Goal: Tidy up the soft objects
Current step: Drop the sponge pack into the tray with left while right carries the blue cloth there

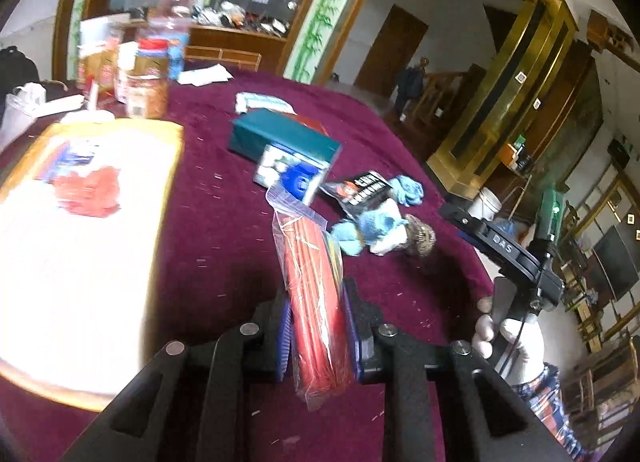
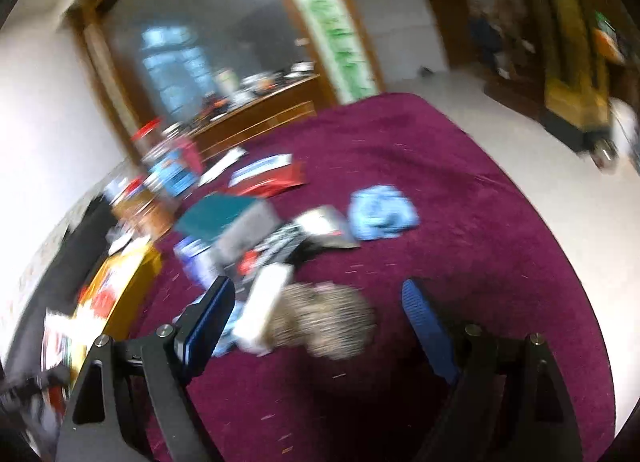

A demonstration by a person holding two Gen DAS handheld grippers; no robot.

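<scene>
Left gripper [image 1: 316, 332] clamped on clear zip bag of red sticks [image 1: 314, 302], bag between the pads, lifted above maroon tablecloth [image 1: 224, 246]. Right gripper [image 2: 318, 316] wide open, empty, speckled soft toy [image 2: 332, 316] between its fingers; "DAS" readable on its body.

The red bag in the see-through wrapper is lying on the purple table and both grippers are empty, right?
Not quite. The left wrist view shows the left gripper shut on the red bag, lifting it off the purple table. Only the right gripper is empty, its jaws open.
</scene>
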